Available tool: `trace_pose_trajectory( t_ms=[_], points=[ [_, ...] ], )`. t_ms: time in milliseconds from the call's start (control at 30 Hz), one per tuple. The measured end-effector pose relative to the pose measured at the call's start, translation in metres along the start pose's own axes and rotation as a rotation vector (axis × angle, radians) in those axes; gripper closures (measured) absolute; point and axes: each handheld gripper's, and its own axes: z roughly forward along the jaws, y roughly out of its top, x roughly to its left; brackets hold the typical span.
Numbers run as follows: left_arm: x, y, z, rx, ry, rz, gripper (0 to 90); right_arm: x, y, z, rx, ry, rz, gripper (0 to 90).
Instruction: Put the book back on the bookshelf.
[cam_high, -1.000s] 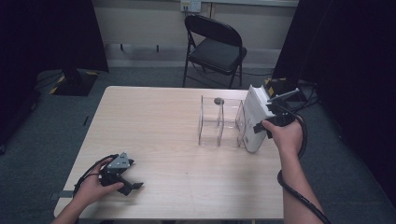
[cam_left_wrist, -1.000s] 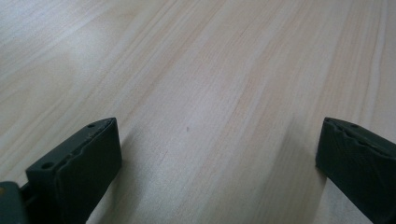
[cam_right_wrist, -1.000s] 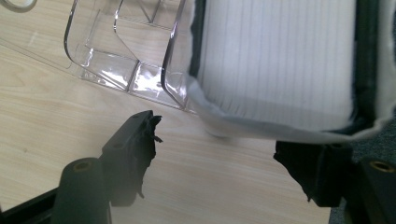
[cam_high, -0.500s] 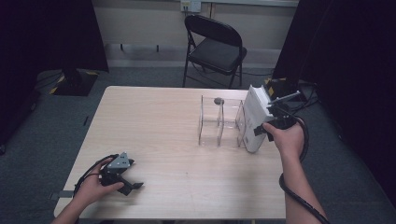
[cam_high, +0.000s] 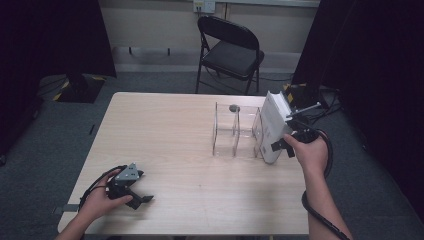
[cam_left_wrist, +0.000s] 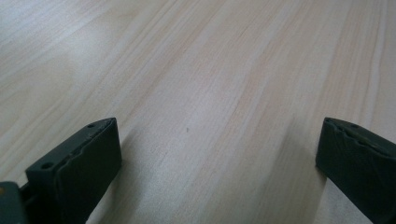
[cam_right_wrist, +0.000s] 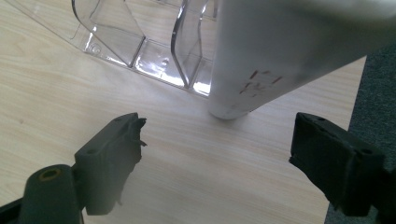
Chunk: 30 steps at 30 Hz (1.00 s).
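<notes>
A clear plastic rack (cam_high: 235, 132) (cam_right_wrist: 154, 46) with upright dividers stands right of the table's middle. A white folder (cam_high: 274, 127) (cam_right_wrist: 280, 60) stands on end against the rack's right side, tilted. My right gripper (cam_high: 280, 146) (cam_right_wrist: 218, 126) sits just in front of the folder's lower end. Its jaws have just been opening and stand wide apart, with nothing between them. My left gripper (cam_high: 142, 197) (cam_left_wrist: 219, 126) rests open on the bare wood near the front left corner.
The light wooden table (cam_high: 165, 130) has open room across its left and middle. A small dark round thing (cam_high: 233, 107) sits at the rack's top edge. A black folding chair (cam_high: 230, 50) stands behind the table. The table's right edge lies close to the folder.
The right hand has drawn back slightly from the white folder, which stays leaning on the rack. The left hand has not moved.
</notes>
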Motion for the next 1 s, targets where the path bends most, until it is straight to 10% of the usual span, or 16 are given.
trace_pose_trajectory(
  t_ms=[1000],
  points=[
    [0.000, 0.000, 0.000, 0.000, -0.002, -0.003, 0.0, 0.021, -0.024, 0.028, -0.024, 0.085, -0.087, 14.8]
  ],
)
